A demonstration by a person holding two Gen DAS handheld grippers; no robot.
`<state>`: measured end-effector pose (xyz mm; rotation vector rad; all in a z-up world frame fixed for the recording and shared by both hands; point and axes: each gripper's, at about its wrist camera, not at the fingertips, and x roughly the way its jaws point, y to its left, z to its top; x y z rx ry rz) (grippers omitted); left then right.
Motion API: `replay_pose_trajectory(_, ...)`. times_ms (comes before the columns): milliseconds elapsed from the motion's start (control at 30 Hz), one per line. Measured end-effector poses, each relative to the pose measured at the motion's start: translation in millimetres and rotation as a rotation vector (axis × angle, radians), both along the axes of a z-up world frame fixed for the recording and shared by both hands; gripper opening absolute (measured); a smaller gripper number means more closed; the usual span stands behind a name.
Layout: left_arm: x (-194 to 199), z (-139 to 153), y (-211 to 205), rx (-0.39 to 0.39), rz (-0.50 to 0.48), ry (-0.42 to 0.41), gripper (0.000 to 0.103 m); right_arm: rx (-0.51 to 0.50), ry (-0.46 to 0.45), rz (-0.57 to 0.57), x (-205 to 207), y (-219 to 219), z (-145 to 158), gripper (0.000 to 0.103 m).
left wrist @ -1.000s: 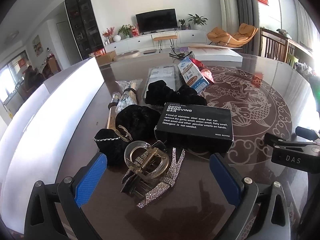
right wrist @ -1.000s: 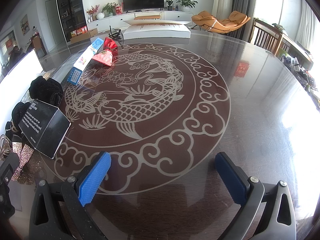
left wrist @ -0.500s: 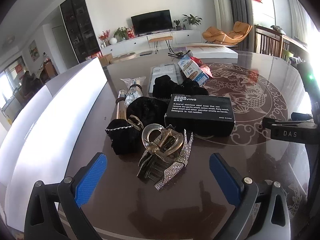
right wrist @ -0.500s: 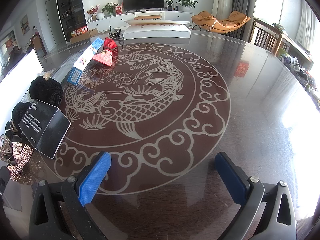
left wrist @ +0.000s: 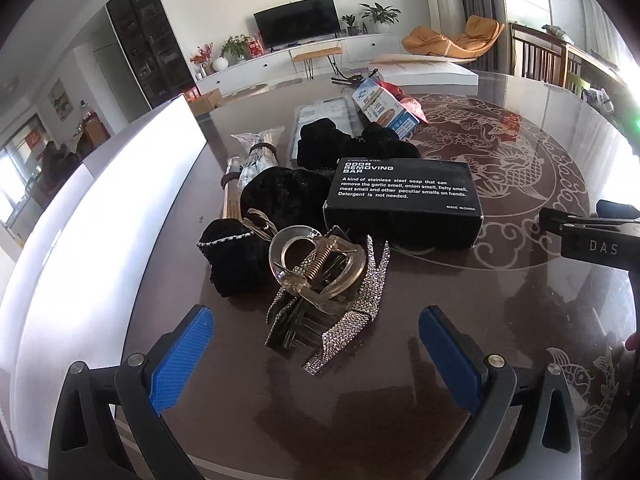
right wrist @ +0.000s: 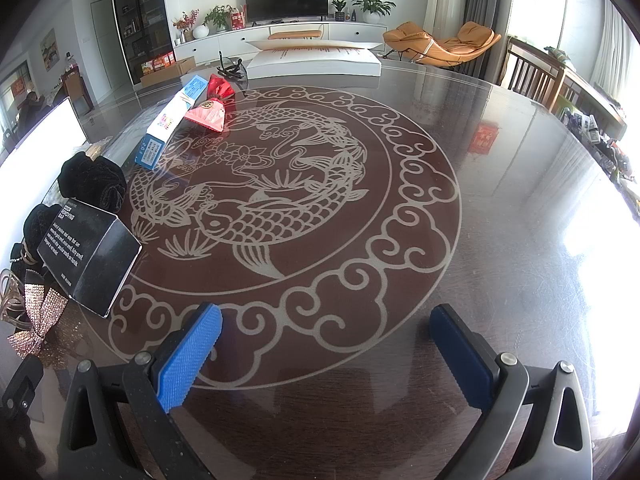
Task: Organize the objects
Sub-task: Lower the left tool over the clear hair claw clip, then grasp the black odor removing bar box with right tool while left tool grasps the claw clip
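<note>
A clear hair claw clip (left wrist: pixel 316 264) lies on a rhinestone bow clip (left wrist: pixel 344 320) near the table's front edge. Just short of them my left gripper (left wrist: pixel 316 354) hangs open, nothing between its blue pads. Behind the clips sit black velvet scrunchies (left wrist: pixel 280 196) and a black "odor removing bar" box (left wrist: pixel 404 196). In the right wrist view the same box (right wrist: pixel 90 256) and the bow (right wrist: pixel 38 316) lie at the far left. My right gripper (right wrist: pixel 326 354) is open over the bare fish-patterned tabletop (right wrist: pixel 300 200), holding nothing.
A blue-white carton (right wrist: pixel 172 120) and a pink pouch (right wrist: pixel 208 114) lie further back, with a bundle of sticks (left wrist: pixel 256 152) and a flat packet (left wrist: pixel 324 114). A white panel (left wrist: pixel 100 208) borders the table's left side. The right gripper's body (left wrist: pixel 592 236) juts in at right.
My left gripper has pulled back and risen from the clip pile, then eased in again; the clips now lie further ahead of its pads. The right gripper has held still.
</note>
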<state>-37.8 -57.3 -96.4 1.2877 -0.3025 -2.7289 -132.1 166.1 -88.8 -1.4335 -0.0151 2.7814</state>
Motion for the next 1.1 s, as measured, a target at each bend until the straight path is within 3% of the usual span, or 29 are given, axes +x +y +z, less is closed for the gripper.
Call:
replay_pose_trajectory(533,-5,-16,-21,0.044,0.002,-0.066,0.103,0.001,0.001,0.019,0,-1,0,0.103)
replay_pose_trajectory(667,6,-19,-38,0.112,-0.011,-0.077,0.103,0.011,-0.046,0.266,-11,-19,12,0.102)
replay_pose_trajectory(800,14,-22,-55,0.225,-0.04,-0.096,0.103,-0.068,-0.053,0.487,-16,-70,42,0.102)
replay_pose_trajectory(900,17,-23,-56,0.217,-0.071,-0.115,0.103,0.023,-0.024,0.631,-23,-125,55,0.102)
replay_pose_trajectory(967,19,-23,-56,0.216,-0.082,-0.13,0.103,0.071,-0.055,0.695,-32,-154,50,0.102)
replay_pose_trajectory(1000,21,-23,-55,0.215,-0.092,-0.135,0.103,0.108,-0.086,0.699,-40,-166,42,0.1)
replay_pose_trajectory(1100,27,-22,-55,0.212,-0.14,-0.14,0.103,0.083,-0.184,0.682,-50,-170,26,0.077)
